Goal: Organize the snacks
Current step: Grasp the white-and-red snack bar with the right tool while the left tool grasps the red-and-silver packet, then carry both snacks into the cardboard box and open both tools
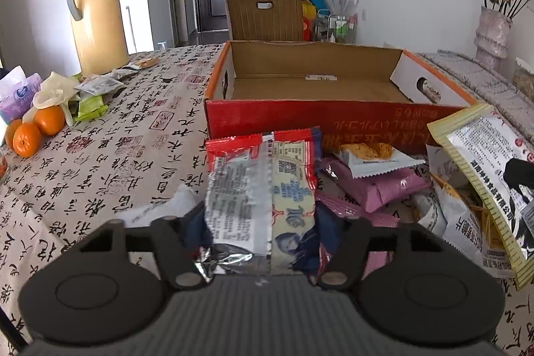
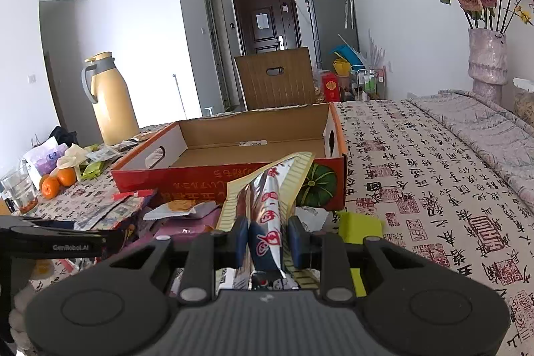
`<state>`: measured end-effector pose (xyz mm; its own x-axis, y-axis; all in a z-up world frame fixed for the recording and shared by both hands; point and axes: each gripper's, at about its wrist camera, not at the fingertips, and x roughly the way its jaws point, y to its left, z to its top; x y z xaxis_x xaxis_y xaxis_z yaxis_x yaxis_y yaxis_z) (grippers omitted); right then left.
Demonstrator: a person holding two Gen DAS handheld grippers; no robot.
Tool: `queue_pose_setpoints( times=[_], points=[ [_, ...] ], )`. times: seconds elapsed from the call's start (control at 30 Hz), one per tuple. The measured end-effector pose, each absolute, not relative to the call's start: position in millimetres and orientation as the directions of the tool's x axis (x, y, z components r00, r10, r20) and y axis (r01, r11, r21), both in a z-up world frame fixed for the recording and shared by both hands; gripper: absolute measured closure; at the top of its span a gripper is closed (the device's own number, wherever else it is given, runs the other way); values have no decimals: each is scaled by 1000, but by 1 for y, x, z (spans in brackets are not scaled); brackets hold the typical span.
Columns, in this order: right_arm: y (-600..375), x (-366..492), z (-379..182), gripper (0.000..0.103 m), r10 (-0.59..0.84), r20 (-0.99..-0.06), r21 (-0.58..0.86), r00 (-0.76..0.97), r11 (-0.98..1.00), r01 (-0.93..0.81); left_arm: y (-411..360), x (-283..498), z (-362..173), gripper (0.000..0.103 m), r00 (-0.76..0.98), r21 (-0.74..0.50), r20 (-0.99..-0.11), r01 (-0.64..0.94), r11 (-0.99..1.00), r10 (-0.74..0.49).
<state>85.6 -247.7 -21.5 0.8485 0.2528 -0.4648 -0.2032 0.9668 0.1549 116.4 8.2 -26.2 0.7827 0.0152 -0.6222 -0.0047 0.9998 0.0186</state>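
Left gripper (image 1: 260,222) jaws closed on red-and-silver snack packet (image 1: 263,182), part open around its width. Right gripper (image 2: 267,242) jaws nearly together, pinching cream-edged foil packet (image 2: 267,199). Both packets held just before cardboard box (image 1: 333,119). Box empty save small label; nothing sorted in yet. Snack pile (image 1: 377,186) remains on table (image 1: 110,155) beside box.

Sitting on the table (image 1: 140,135): 1 open cardboard box (image 1: 300,112), 1 yellow thermos (image 1: 96,19), 1 vase (image 1: 492,32). 3 oranges (image 1: 48,119) lying nr its left edge.
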Motion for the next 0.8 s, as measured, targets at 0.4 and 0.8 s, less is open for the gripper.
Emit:
queue_pose_setpoints(
  times=[0.4,0.8],
  points=[
    [-251,81,-18,78,254,-443,173,860,965,-197,11,101,-13,44,814,3,-580,-13,1000,13],
    [-250,104,10,78,267,-372,207,889,957,-201,0,110,38,44,885,2,-465,22,1000,-19]
  ],
)
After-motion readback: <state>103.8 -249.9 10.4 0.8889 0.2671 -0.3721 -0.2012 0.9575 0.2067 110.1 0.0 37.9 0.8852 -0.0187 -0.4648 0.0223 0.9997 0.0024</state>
